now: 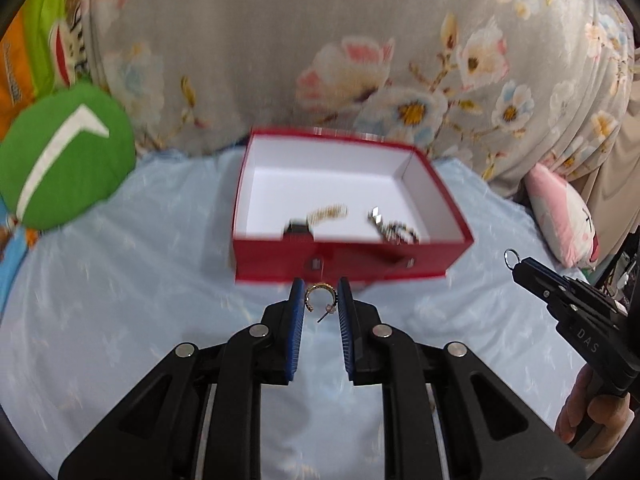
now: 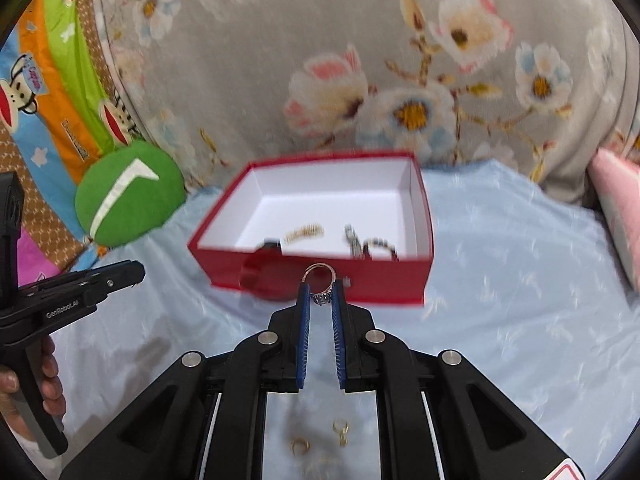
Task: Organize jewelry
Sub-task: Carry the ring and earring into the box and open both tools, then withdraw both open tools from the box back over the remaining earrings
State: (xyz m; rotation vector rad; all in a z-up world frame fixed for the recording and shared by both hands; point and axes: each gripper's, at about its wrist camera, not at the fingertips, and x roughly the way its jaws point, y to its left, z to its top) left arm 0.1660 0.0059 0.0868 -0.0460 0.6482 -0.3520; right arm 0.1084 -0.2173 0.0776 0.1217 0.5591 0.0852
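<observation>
A red box [image 1: 340,266] with a white inside sits on the light blue sheet and holds several pieces of jewelry [image 1: 330,213]. My left gripper [image 1: 322,300] is shut on a gold hoop earring [image 1: 318,298], held just in front of the box's near wall. My right gripper [image 2: 320,296] is shut on a gold ring with a stone [image 2: 320,284], also just before the box [image 2: 320,280]. The right gripper shows at the right in the left wrist view [image 1: 520,264]. More gold pieces [image 2: 320,440] lie on the sheet below my right gripper.
A green round cushion [image 1: 64,152] lies left of the box. A grey floral pillow [image 1: 320,40] stands behind it. A pink cushion [image 1: 560,208] is at the right. Colourful monkey-print bedding [image 2: 48,80] is at the far left.
</observation>
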